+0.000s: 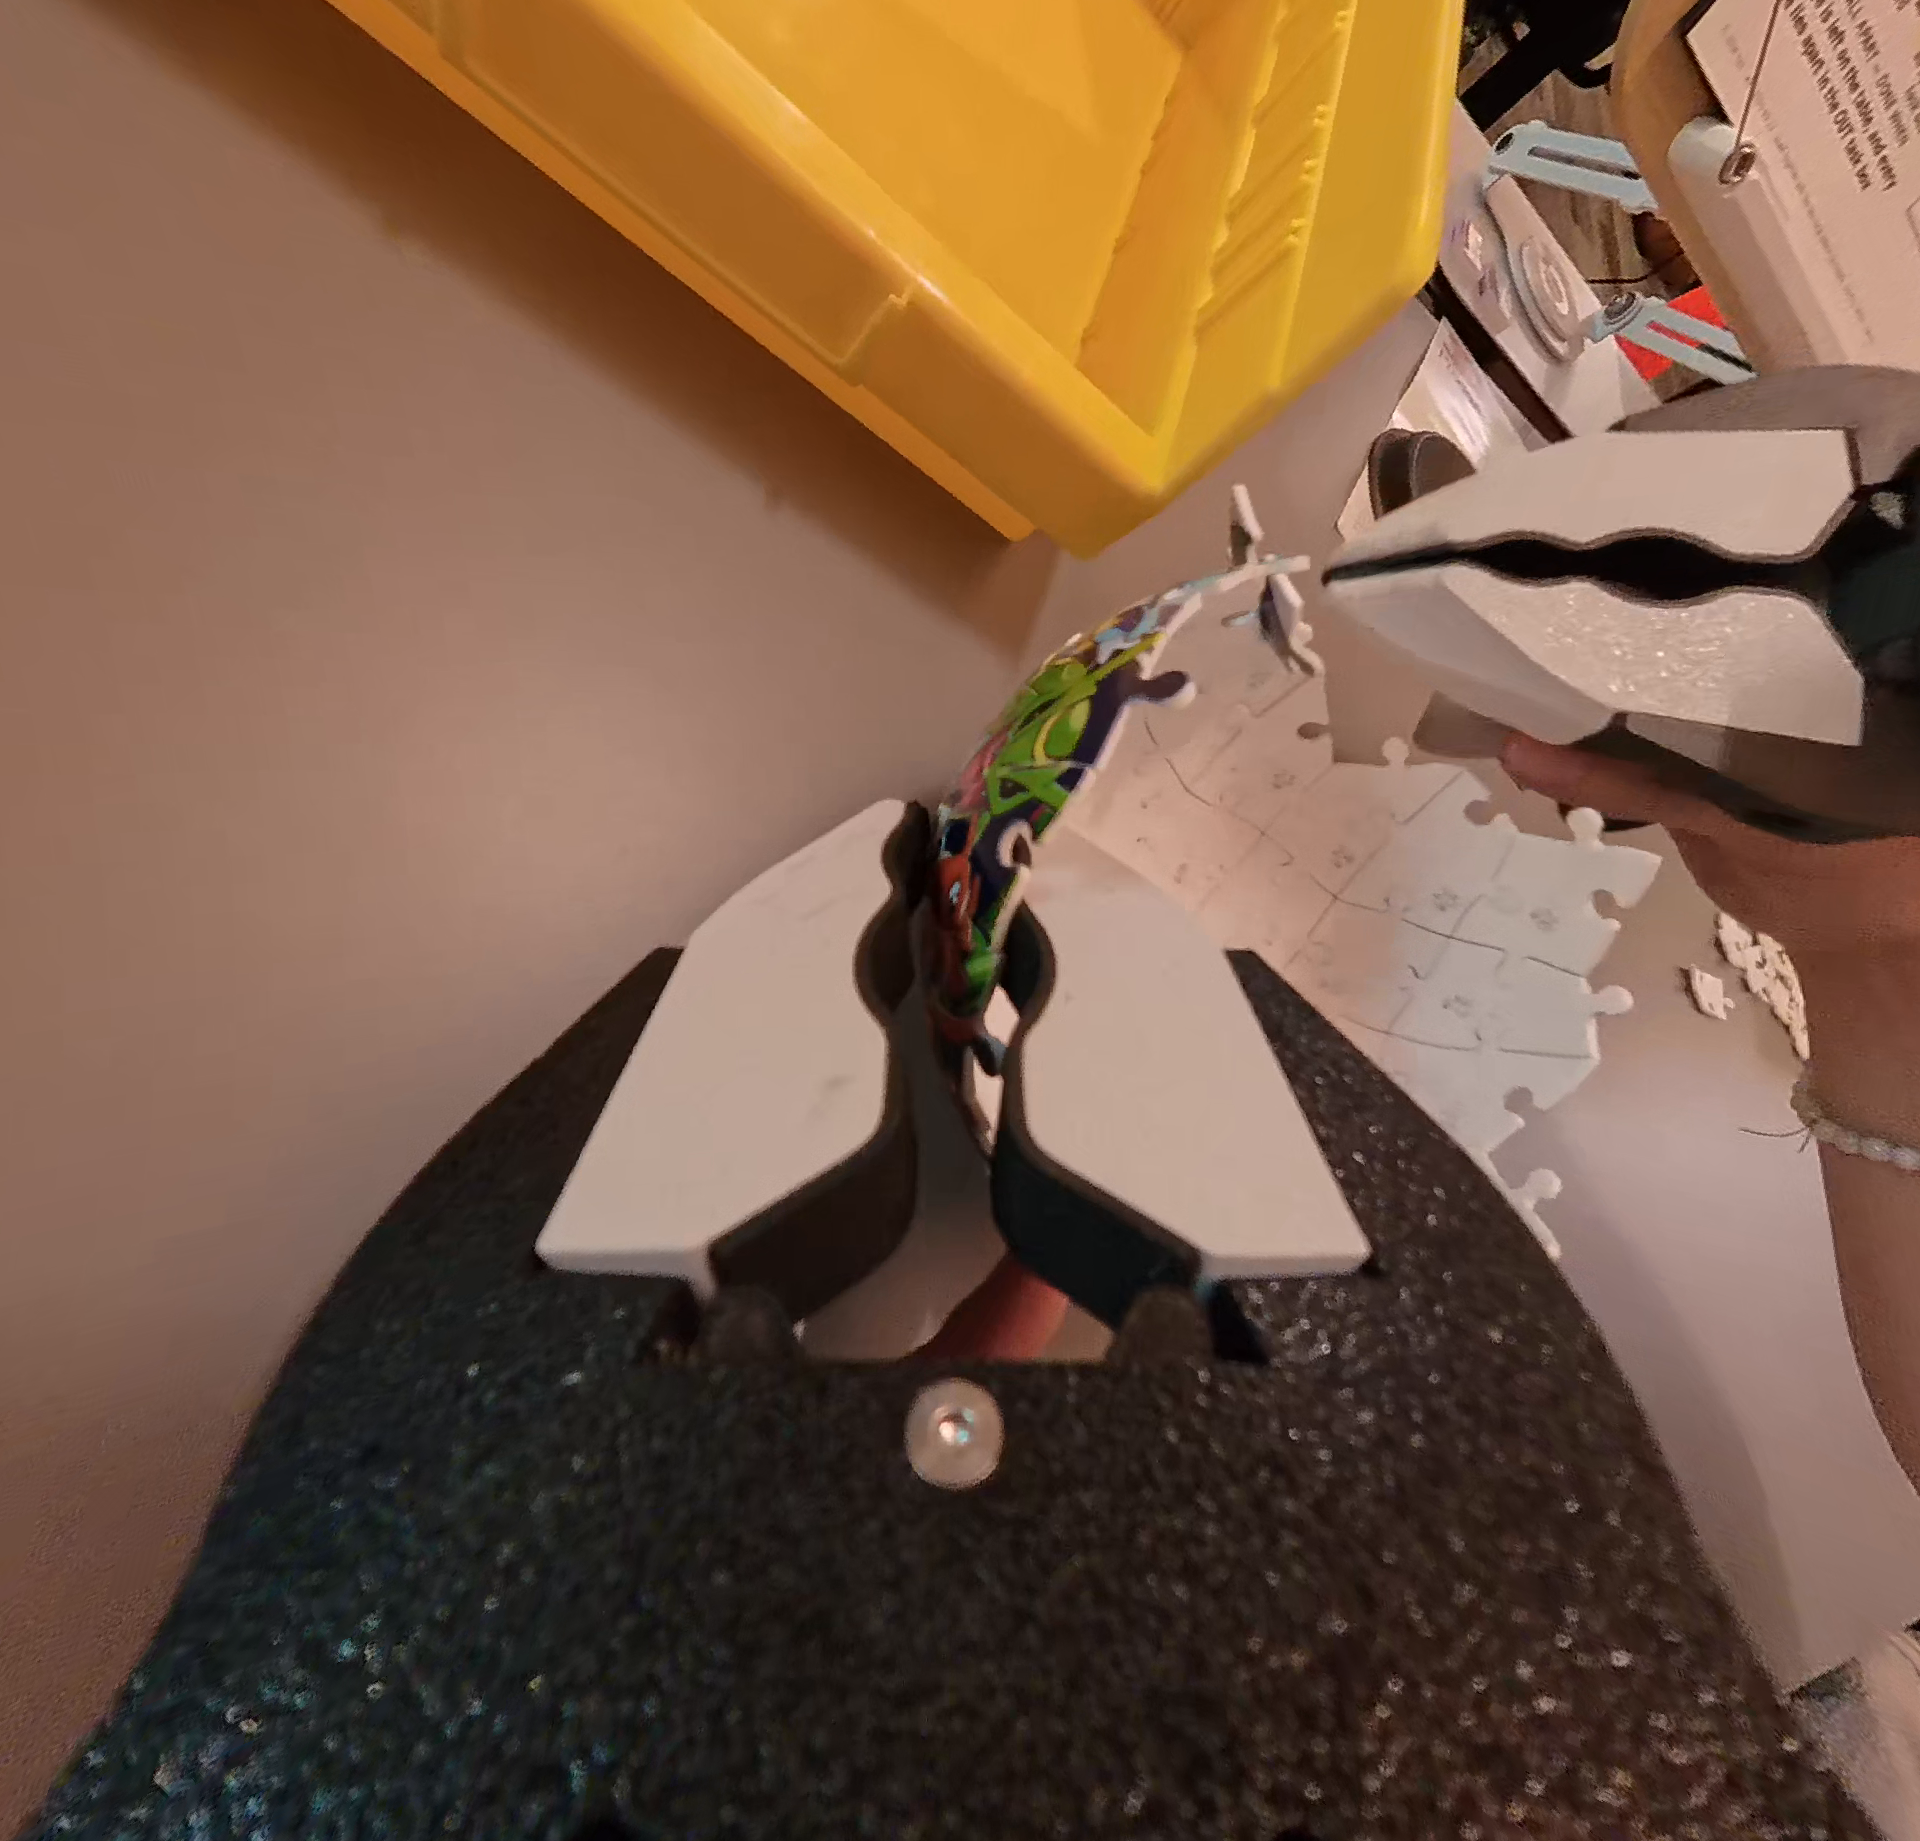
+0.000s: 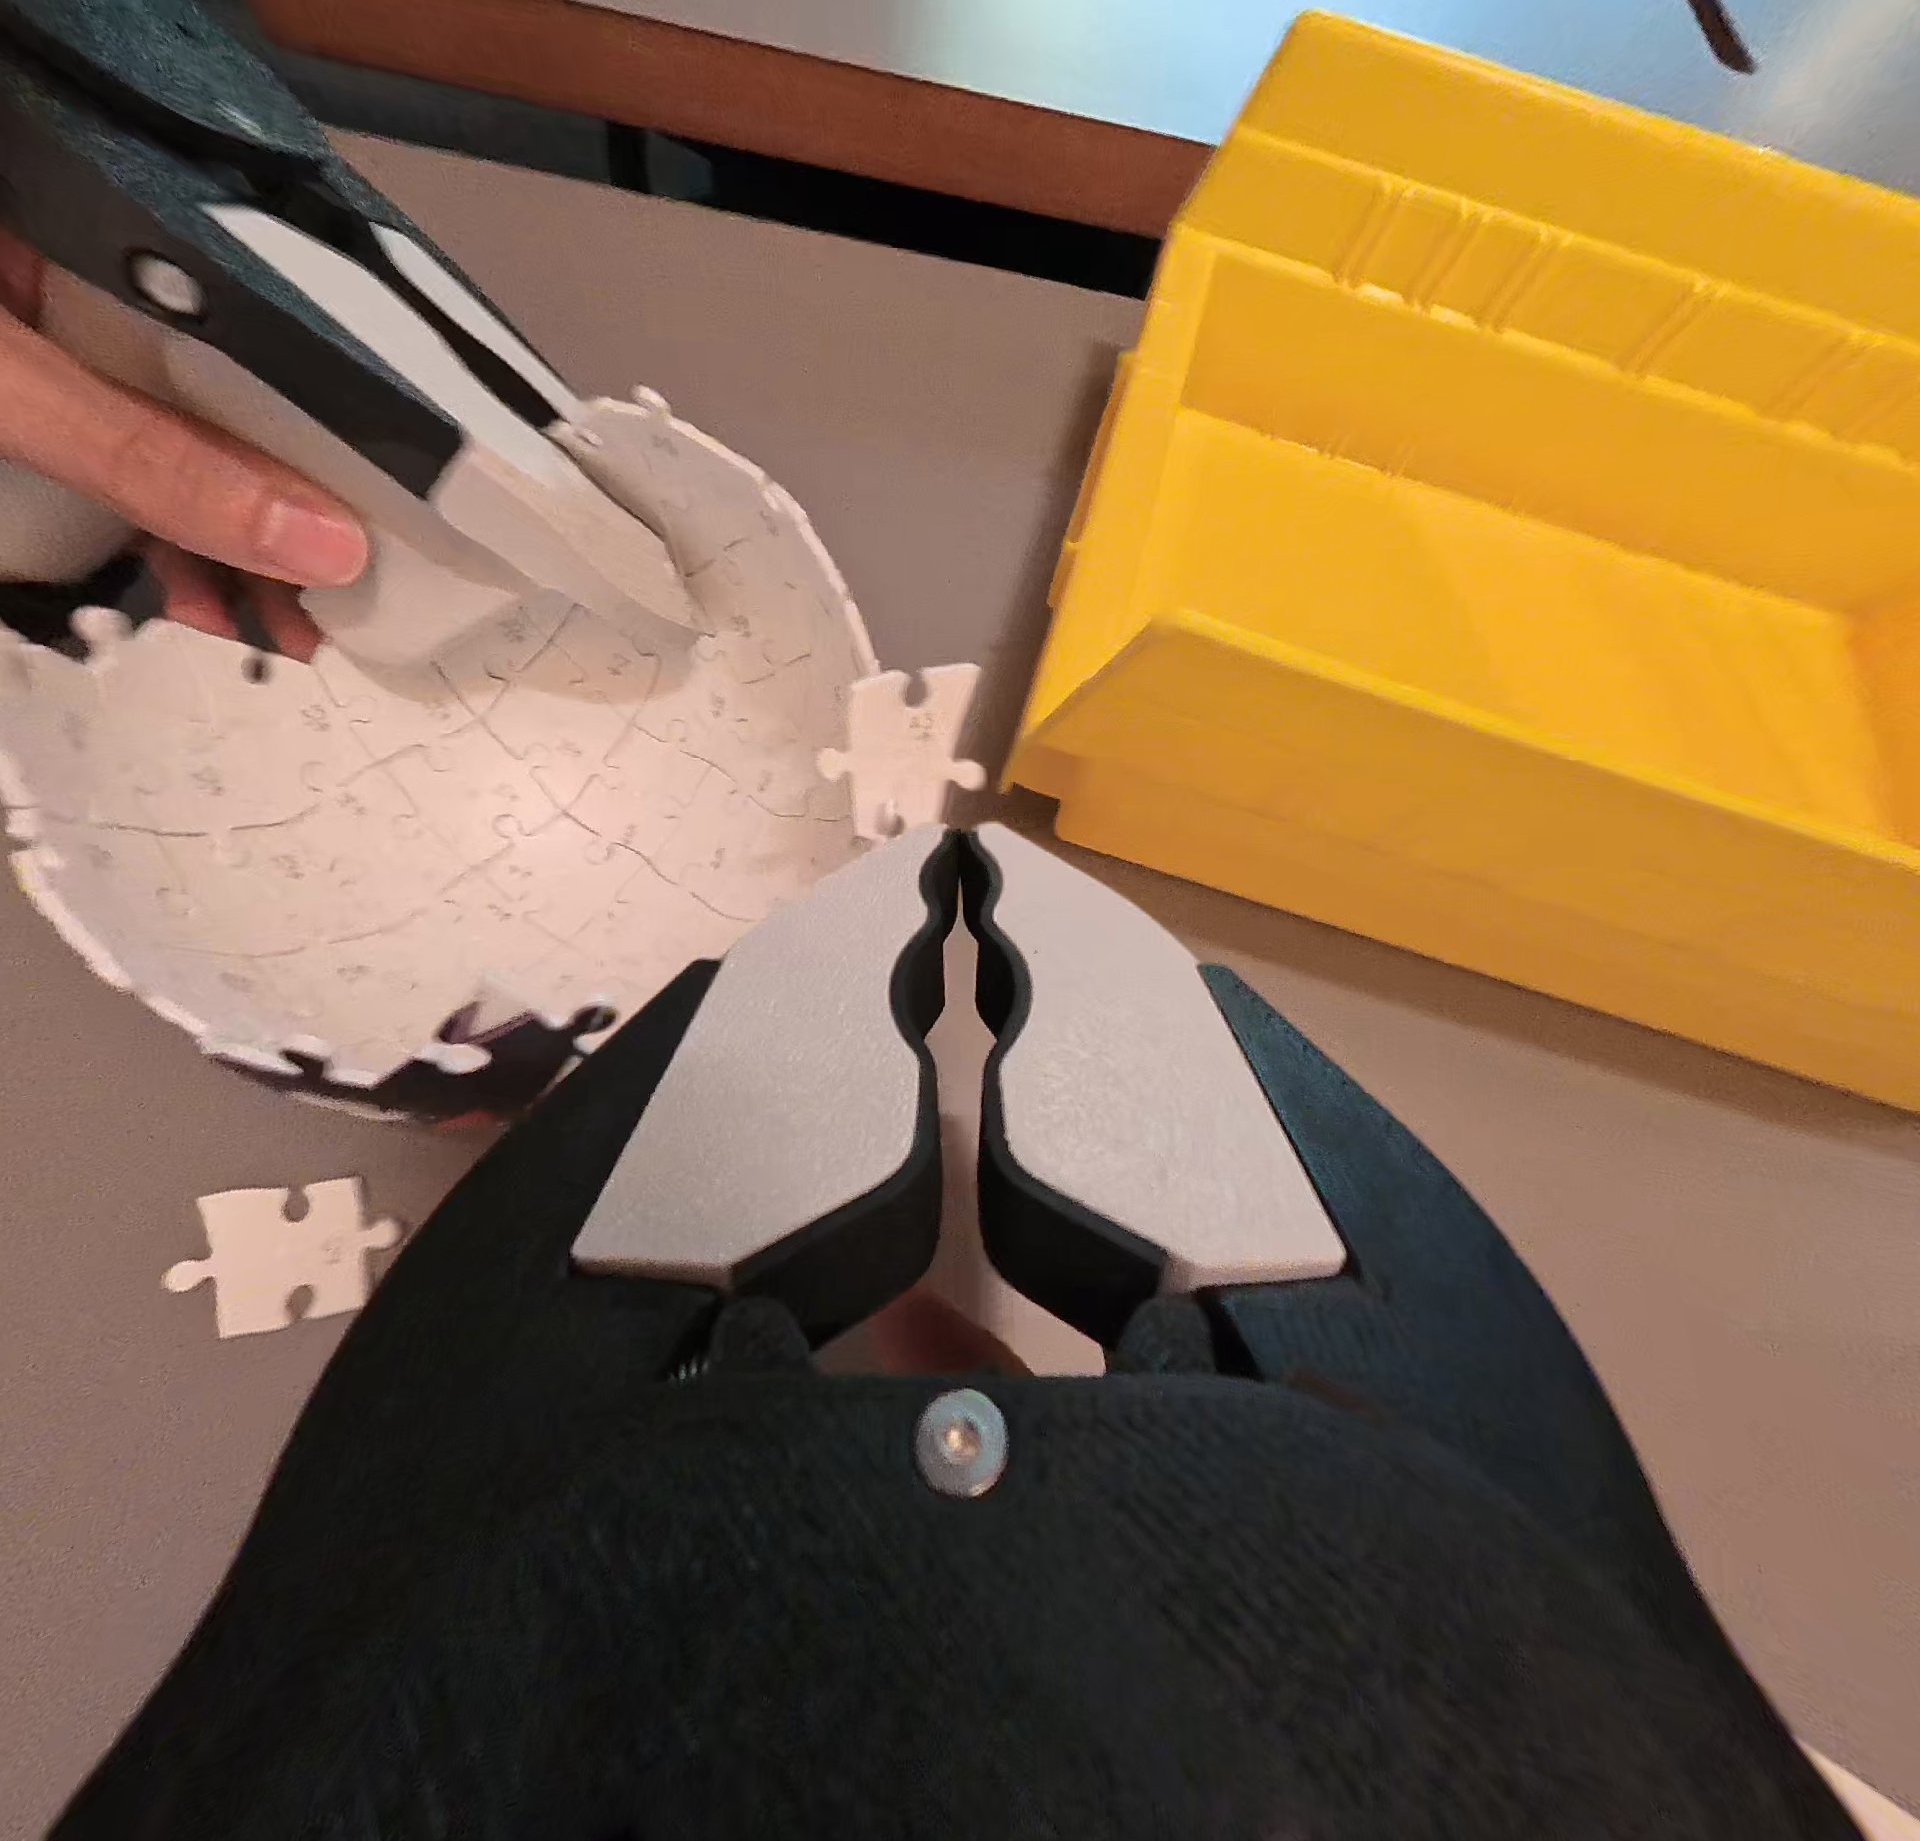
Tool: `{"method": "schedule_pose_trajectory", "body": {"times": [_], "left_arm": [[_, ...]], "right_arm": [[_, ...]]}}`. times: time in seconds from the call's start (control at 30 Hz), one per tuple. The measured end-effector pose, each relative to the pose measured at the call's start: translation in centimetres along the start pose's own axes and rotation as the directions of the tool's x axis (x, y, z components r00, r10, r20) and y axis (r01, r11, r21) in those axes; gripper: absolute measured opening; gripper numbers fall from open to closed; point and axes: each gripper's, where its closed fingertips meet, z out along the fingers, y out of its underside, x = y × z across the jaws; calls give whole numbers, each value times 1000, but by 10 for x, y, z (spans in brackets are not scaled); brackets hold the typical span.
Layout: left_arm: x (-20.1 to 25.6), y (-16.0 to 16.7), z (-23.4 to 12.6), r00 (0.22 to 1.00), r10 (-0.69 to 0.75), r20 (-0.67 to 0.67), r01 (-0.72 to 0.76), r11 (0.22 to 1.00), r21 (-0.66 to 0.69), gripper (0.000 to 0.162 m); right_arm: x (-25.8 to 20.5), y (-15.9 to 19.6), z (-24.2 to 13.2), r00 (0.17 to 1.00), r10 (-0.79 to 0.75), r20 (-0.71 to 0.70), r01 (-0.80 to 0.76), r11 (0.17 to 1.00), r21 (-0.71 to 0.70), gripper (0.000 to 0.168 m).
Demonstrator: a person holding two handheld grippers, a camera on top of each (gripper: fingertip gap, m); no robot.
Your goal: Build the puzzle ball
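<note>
The puzzle ball is a half-built shell, white inside and coloured outside, resting on the tan table. My left gripper is shut on the shell's rim, one finger inside and one outside; it also shows in the right wrist view. One white piece sticks up from the rim; it also shows in the left wrist view. My right gripper is shut with nothing between its jaws, its tips right beside that piece. It shows at the right of the left wrist view.
A yellow bin stands on the table just right of the shell, also in the left wrist view. A loose white piece lies in front of the shell. More loose pieces lie beyond a hand. About 9 cm separates my left fingertips from my right.
</note>
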Motion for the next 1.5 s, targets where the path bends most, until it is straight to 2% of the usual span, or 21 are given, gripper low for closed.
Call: {"method": "schedule_pose_trajectory", "body": {"times": [0.1,0.17,0.3,0.47,0.53,0.57,0.63,0.83,0.93,1.07,1.23,1.37,1.5], "left_arm": [[1,1,0,1000,15,2,-15,1000,-6,10],[3,2,1,1000,26,0,-26,1000,-10,10],[6,4,1,998,63,-10,-63,998,-21,10],[10,6,2,995,102,-25,-103,994,-35,9],[11,7,3,994,102,-28,-103,994,-38,9],[10,7,3,994,102,-29,-103,994,-38,9],[10,7,3,995,98,-27,-99,994,-40,9],[7,6,3,996,88,-15,-88,996,-32,8],[6,3,2,997,71,-18,-71,997,-19,9],[6,1,1,999,51,-9,-51,999,-7,9],[5,1,2,999,42,-1,-42,999,-1,9],[6,3,3,999,44,-3,-44,999,-16,9],[8,4,3,998,60,7,-60,998,-21,9]], "right_arm": [[-5,-3,-1,999,-29,37,27,998,52,1],[-11,-9,-3,993,-15,115,4,996,88,16],[-5,-9,0,986,14,166,-20,999,34,41],[-17,4,5,944,55,325,-26,995,-94,52],[-21,6,4,924,65,378,-26,994,-108,51],[-23,7,3,918,51,393,-11,995,-103,43],[-23,6,2,915,17,403,18,996,-84,18],[-19,0,5,938,-67,339,80,996,-24,18],[-17,-3,4,951,-41,308,43,999,-1,16],[-10,-5,5,980,4,199,-11,999,31,17],[-8,-6,3,996,-73,54,71,996,47,15],[-15,-7,1,989,-32,147,27,999,38,13],[-12,-4,2,983,-95,158,100,995,-24,10]]}}
